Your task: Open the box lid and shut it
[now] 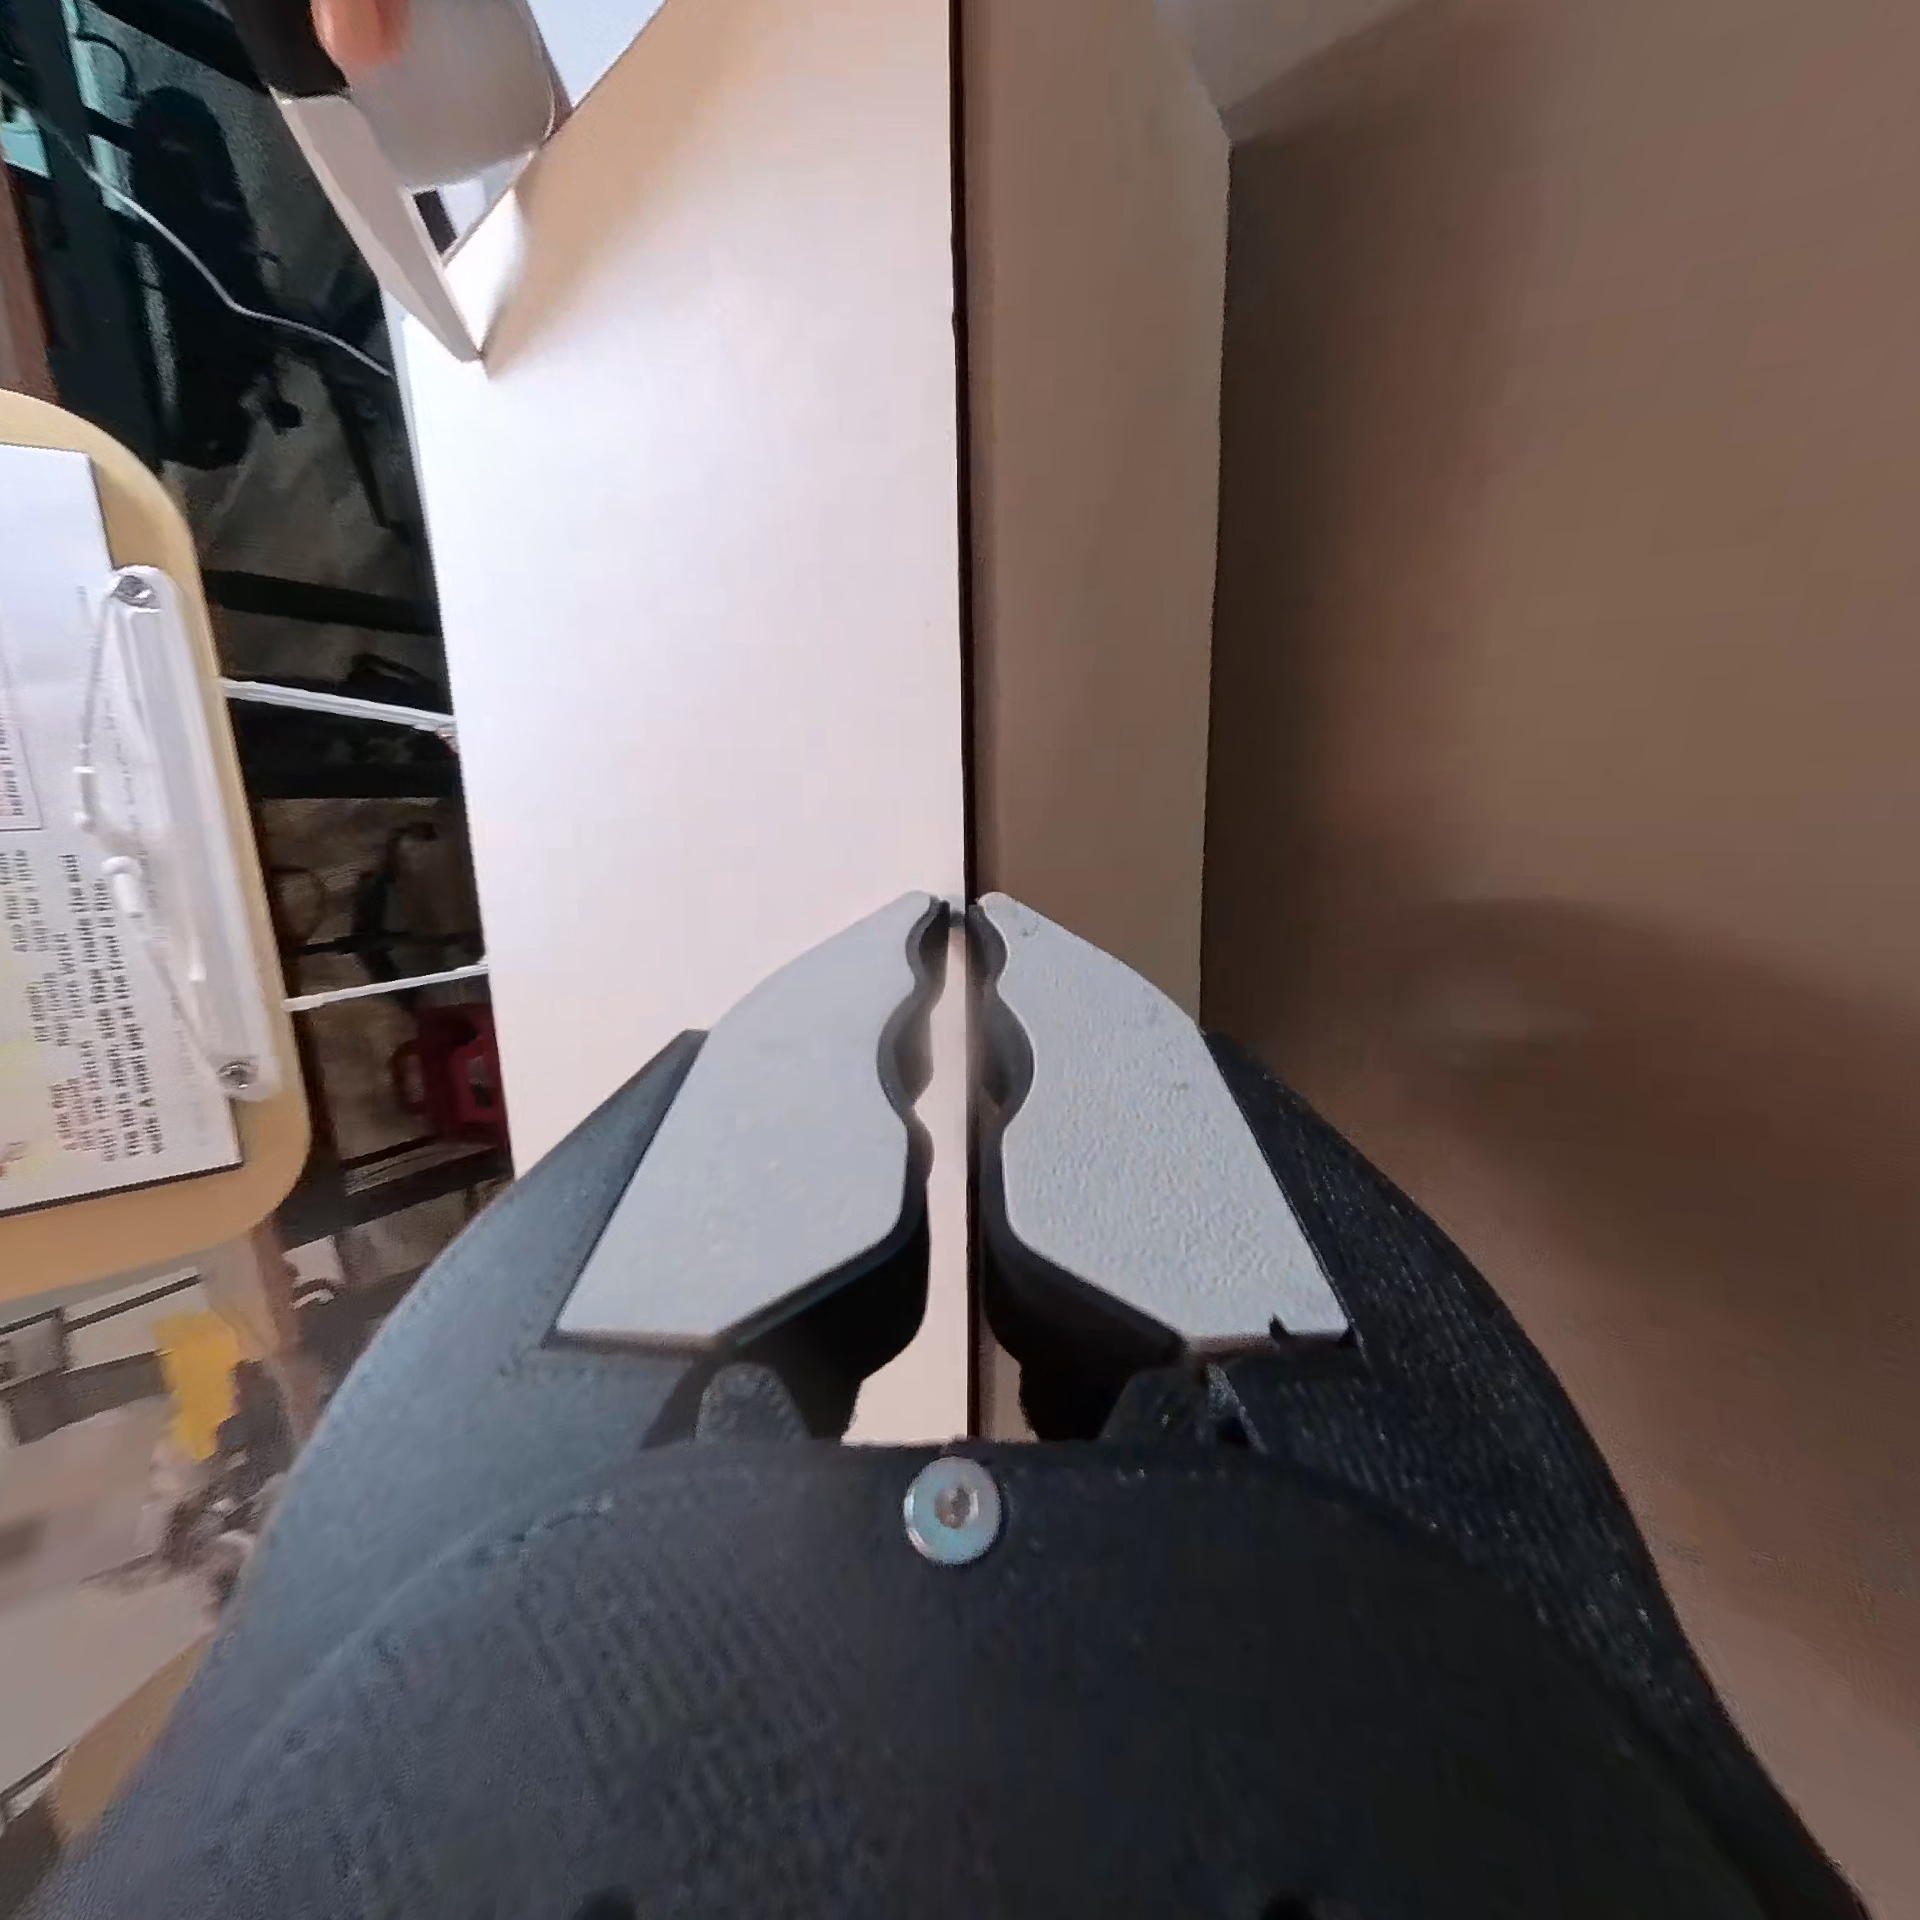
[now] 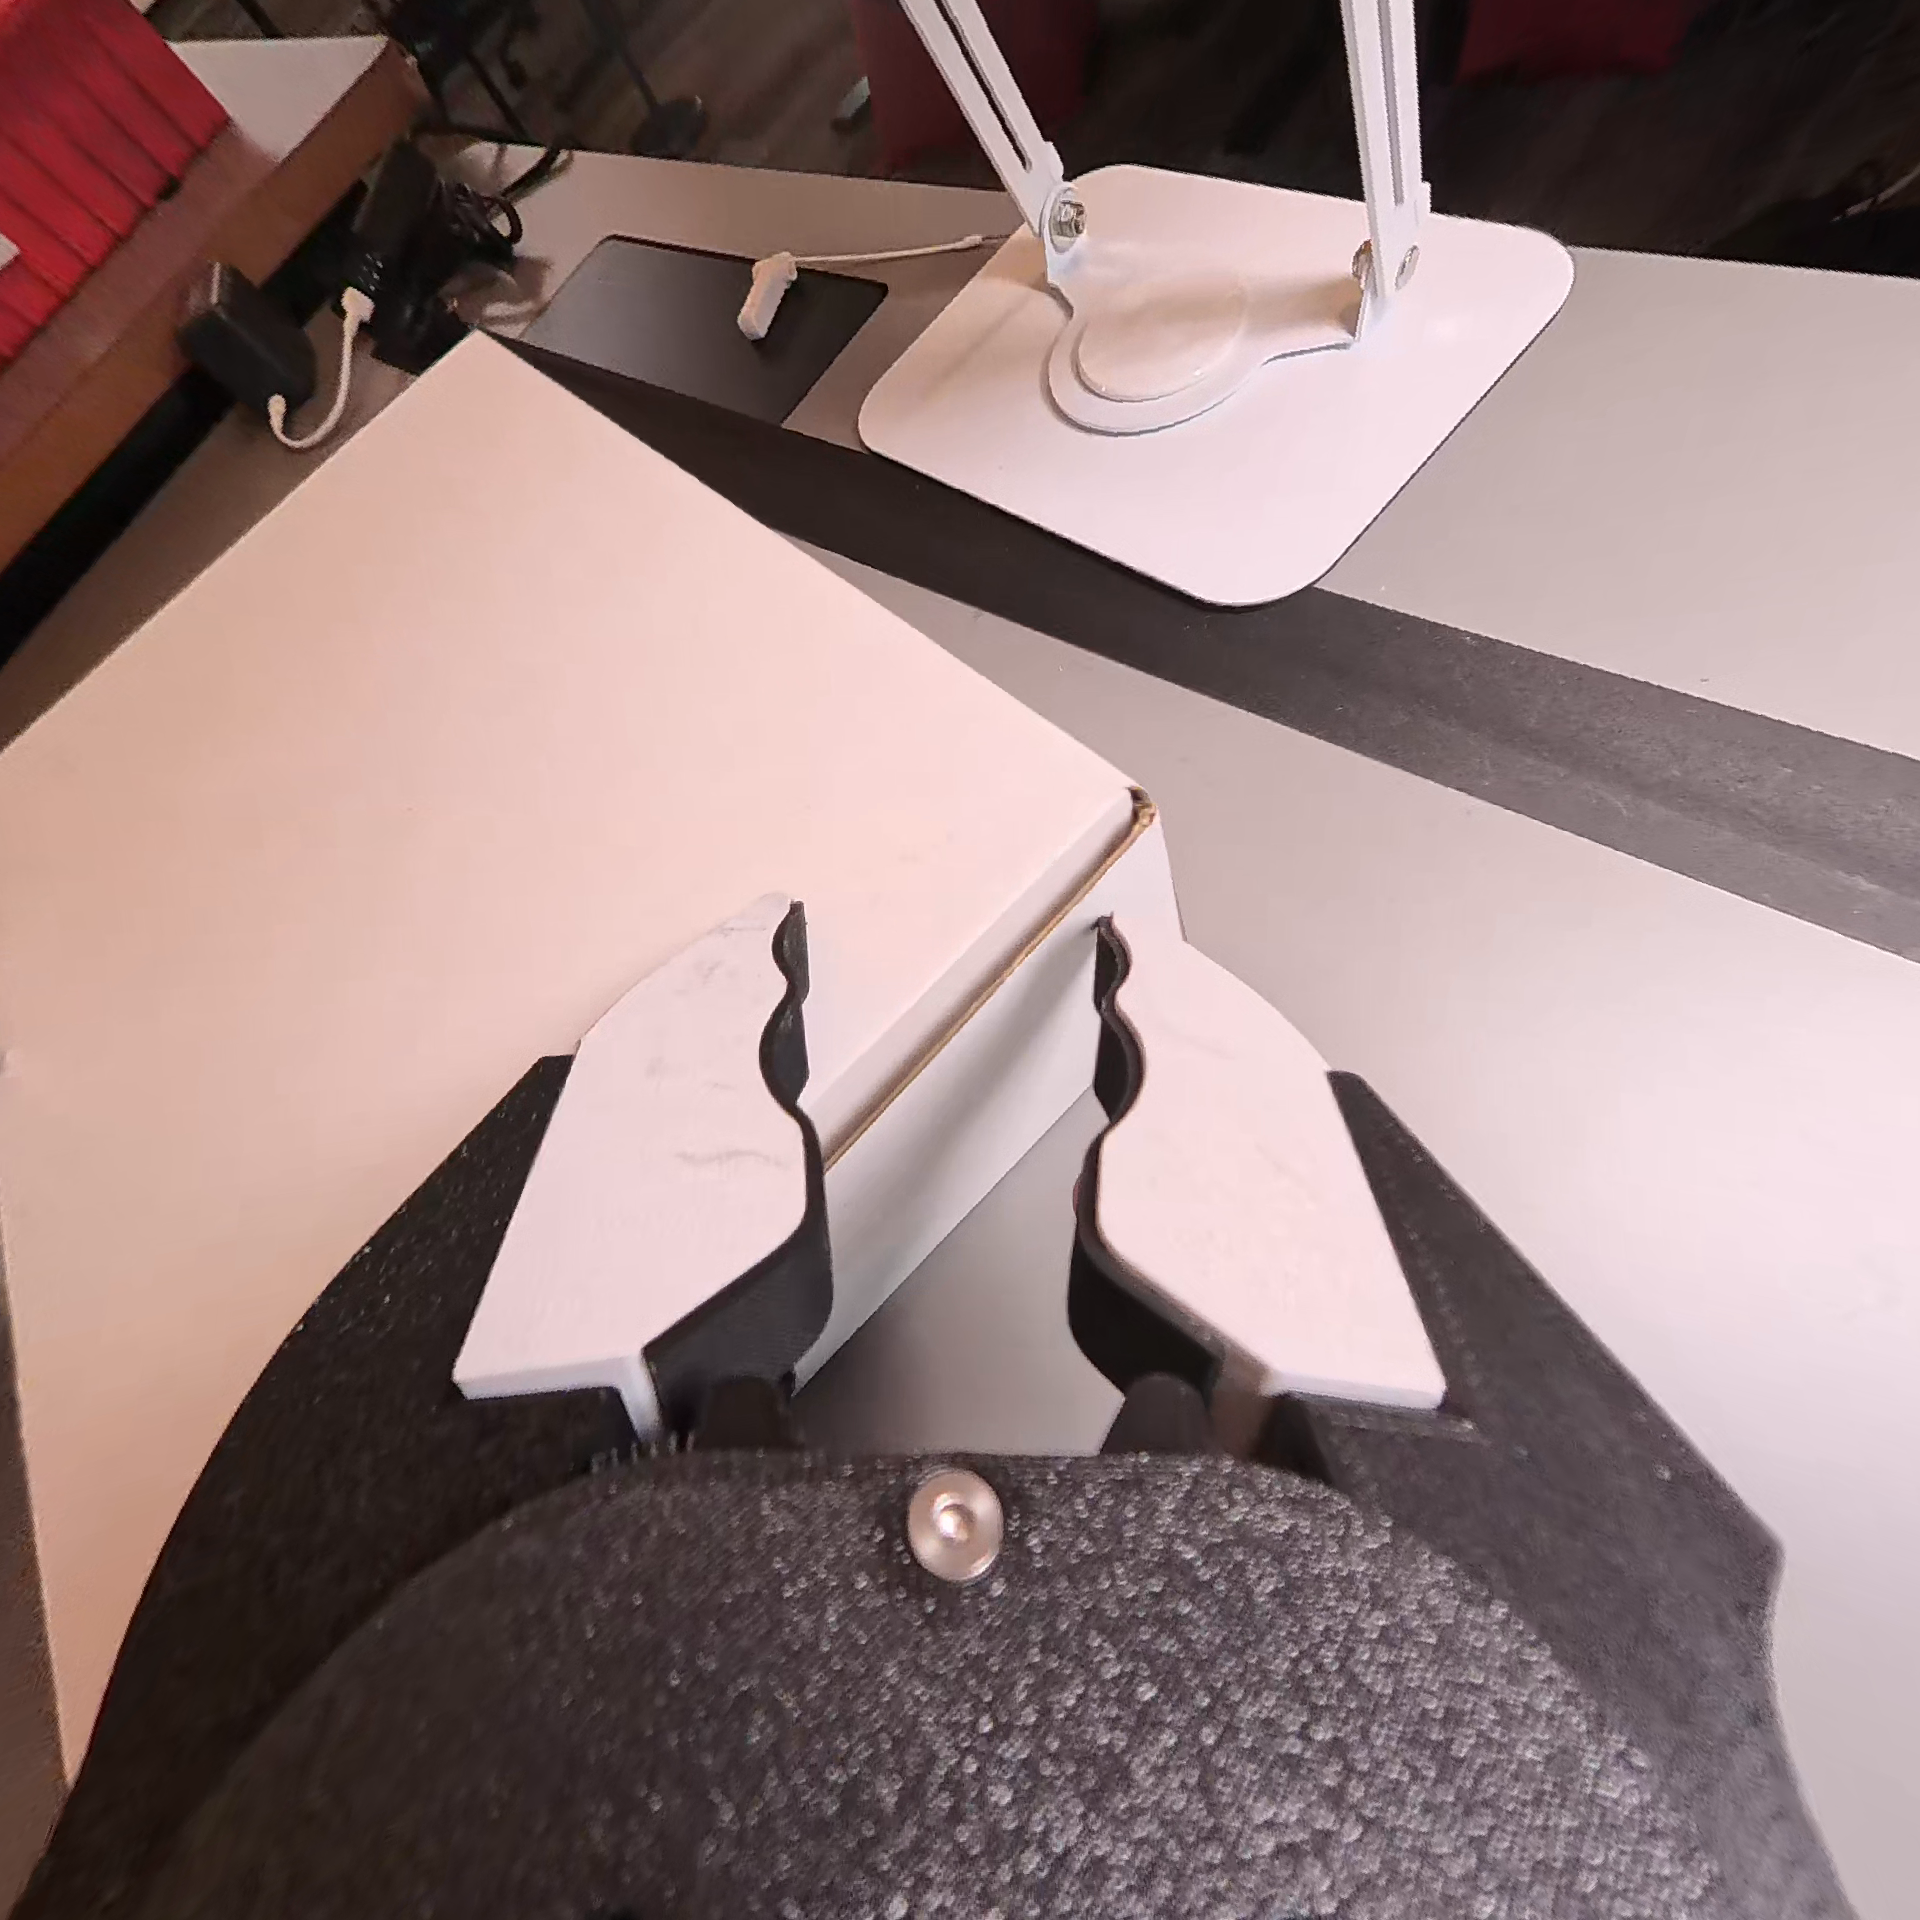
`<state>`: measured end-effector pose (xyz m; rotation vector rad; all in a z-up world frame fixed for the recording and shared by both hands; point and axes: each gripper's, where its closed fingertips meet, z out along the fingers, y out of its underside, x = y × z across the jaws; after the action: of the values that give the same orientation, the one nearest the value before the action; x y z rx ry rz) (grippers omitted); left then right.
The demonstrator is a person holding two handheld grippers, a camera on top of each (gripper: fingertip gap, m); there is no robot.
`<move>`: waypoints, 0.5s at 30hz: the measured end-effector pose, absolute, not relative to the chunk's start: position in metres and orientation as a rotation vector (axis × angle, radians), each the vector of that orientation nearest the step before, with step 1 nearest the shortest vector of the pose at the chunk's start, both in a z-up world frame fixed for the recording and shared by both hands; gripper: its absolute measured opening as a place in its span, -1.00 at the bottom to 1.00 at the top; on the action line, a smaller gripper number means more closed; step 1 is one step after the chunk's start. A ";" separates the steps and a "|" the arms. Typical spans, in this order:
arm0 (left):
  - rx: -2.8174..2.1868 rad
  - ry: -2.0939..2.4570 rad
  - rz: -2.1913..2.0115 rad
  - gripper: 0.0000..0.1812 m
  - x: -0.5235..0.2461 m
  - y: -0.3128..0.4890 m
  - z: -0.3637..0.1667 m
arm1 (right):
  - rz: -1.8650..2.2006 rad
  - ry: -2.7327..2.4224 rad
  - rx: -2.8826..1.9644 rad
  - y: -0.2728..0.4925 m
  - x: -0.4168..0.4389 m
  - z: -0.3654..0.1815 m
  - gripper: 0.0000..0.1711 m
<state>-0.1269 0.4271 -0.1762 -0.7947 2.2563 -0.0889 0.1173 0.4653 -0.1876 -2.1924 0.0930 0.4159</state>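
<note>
Left wrist view: left claw (image 1: 958,912) pinches box lid (image 1: 686,623).

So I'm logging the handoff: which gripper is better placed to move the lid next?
Left. The left gripper is shut on the thin edge of the box lid. The right gripper is open beside the box's corner, holding nothing.
</note>
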 end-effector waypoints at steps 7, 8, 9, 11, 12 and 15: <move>-0.671 2.115 0.132 -0.91 -0.112 0.454 -0.171 | 0.408 0.110 -2.196 0.467 0.123 -0.187 -0.35; -0.661 2.104 0.140 -0.92 -0.111 0.455 -0.170 | 0.407 0.115 -2.196 0.467 0.124 -0.187 -0.35; -0.656 2.098 0.146 -0.92 -0.111 0.456 -0.170 | 0.410 0.115 -2.198 0.467 0.124 -0.187 -0.35; -0.658 2.083 0.131 -0.93 -0.111 0.454 -0.166 | 0.425 0.134 -2.198 0.469 0.126 -0.187 -0.36; -0.659 2.085 0.121 -0.93 -0.111 0.451 -0.166 | 0.428 0.165 -2.194 0.471 0.129 -0.186 -0.40; -0.641 2.080 0.105 -0.93 -0.112 0.442 -0.162 | 0.438 0.280 -2.156 0.480 0.141 -0.182 -0.45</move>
<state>-0.1121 0.4417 -0.1620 -0.6409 2.0798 0.1052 0.1411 0.4796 -0.1821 -2.1561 0.2802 0.4376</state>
